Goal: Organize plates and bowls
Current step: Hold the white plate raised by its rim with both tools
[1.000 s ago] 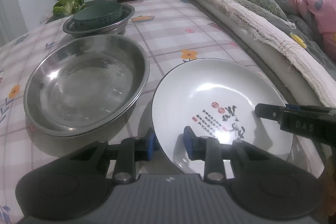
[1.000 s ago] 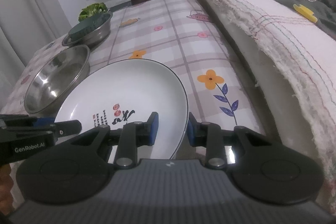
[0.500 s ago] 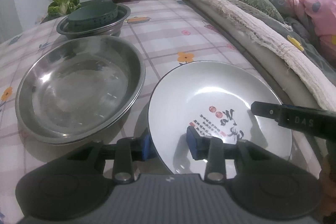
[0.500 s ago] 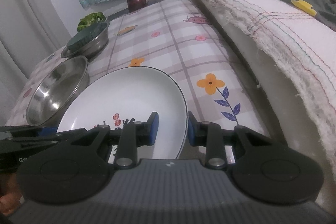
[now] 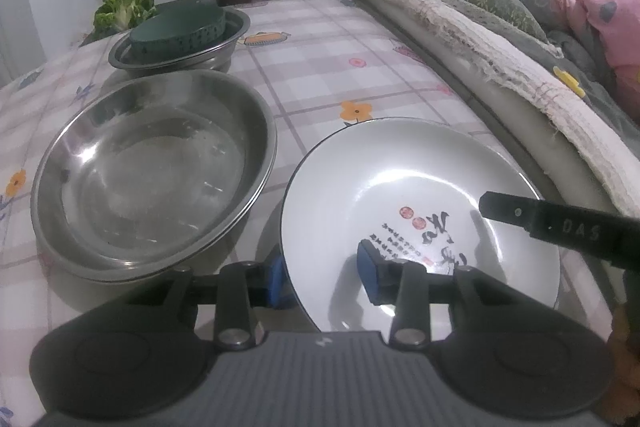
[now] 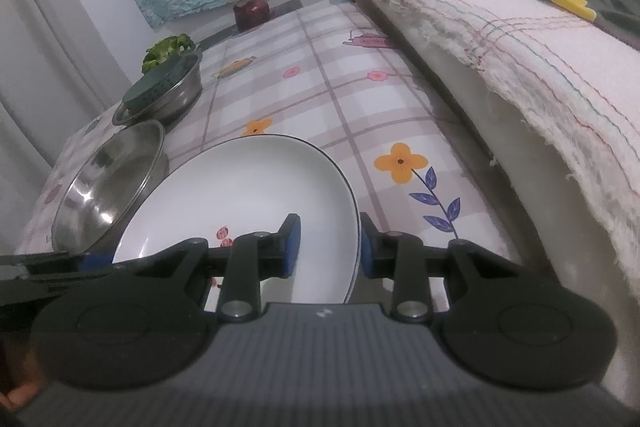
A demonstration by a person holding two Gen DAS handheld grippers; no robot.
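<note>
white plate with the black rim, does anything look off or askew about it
The white ceramic plate with the black rim sits tilted, its left edge raised off the checked tablecloth. Both the left gripper and right gripper straddle its rim with jaws opening. No chips or spills show.

Two close fisheye views look steeply down along gripper fingers across a checked tablecloth (image 5: 320, 67). Both share the white plate (image 5: 400, 179) at lower centre and steel basin (image 6: 104, 183) at left.
</note>
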